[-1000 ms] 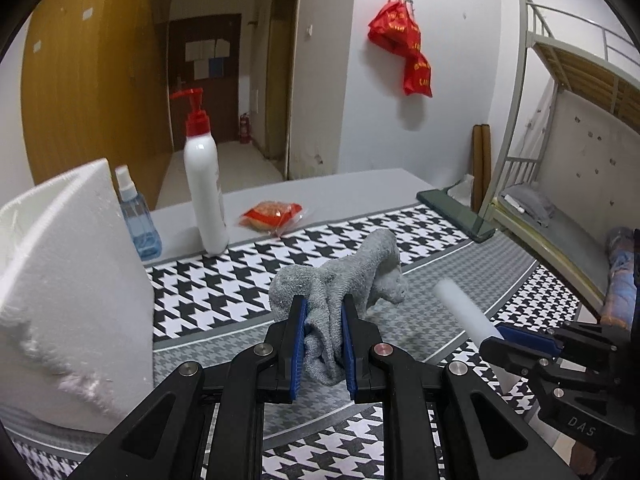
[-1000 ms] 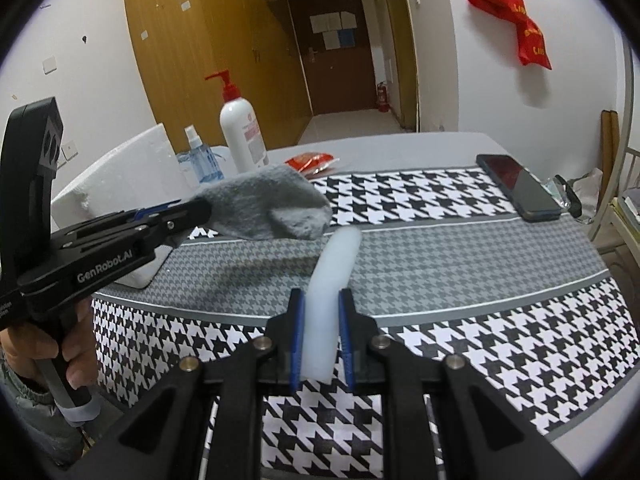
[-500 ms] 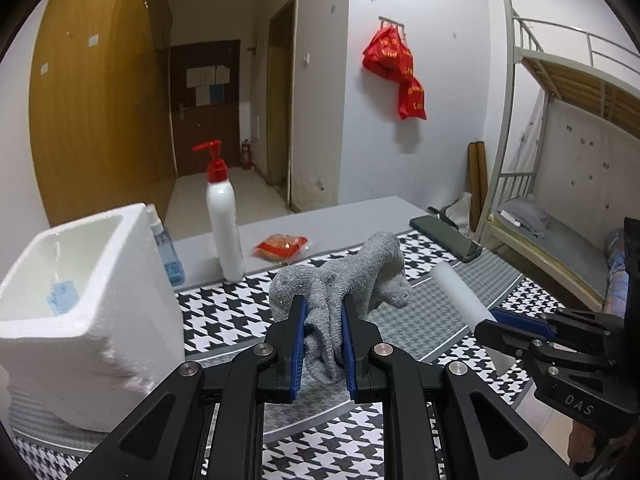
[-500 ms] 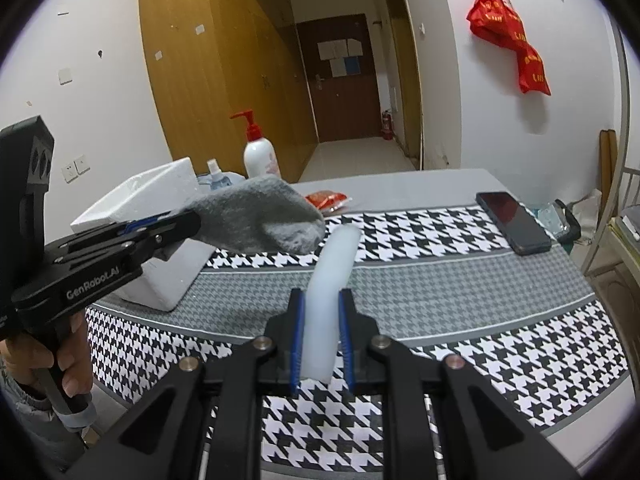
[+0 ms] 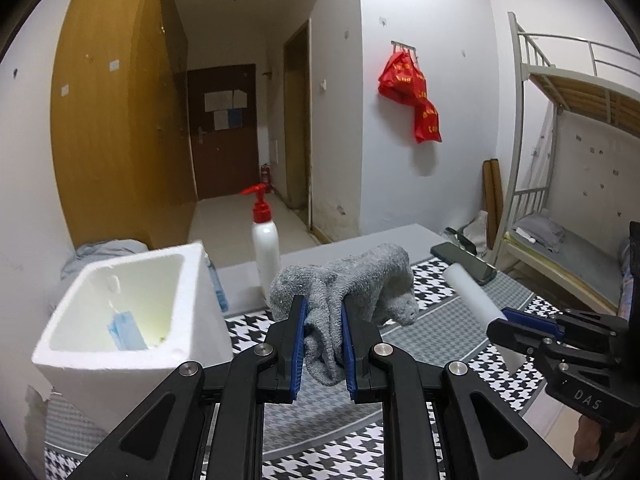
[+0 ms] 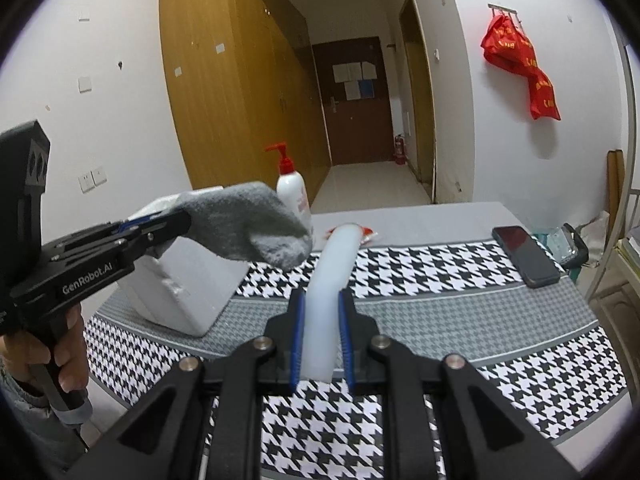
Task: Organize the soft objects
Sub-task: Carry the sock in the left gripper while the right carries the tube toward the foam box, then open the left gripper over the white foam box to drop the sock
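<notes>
**Both claws loaded, box waiting on the left**

Left gripper (image 5: 323, 344) had its blue-padded jaws clamped on the crumpled grey knitted sock (image 5: 352, 280), which I held clear above the houndstooth-patterned tablecloth (image 5: 432, 336), the loose toe end drooping forward past the jaws. I judged that height was for carrying it over the rim of the white styrofoam box (image 5: 120, 320) just to the left. Right gripper (image 6: 322, 340) was closed on the pale translucent foam tube (image 6: 332, 276), pinched near its lower end so the rest arched up and away, kept off the cloth and ready to follow.

Beyond them stood the white pump bottle with a red nozzle (image 5: 265, 248) and, to the right, the black smartphone (image 6: 524, 256) lying flat.

Inside the box I could make out only a blue face mask (image 5: 124, 330); its floor was partly cut off by the near wall. A small red packet (image 6: 368, 233) behind the tube was mostly hidden.
</notes>
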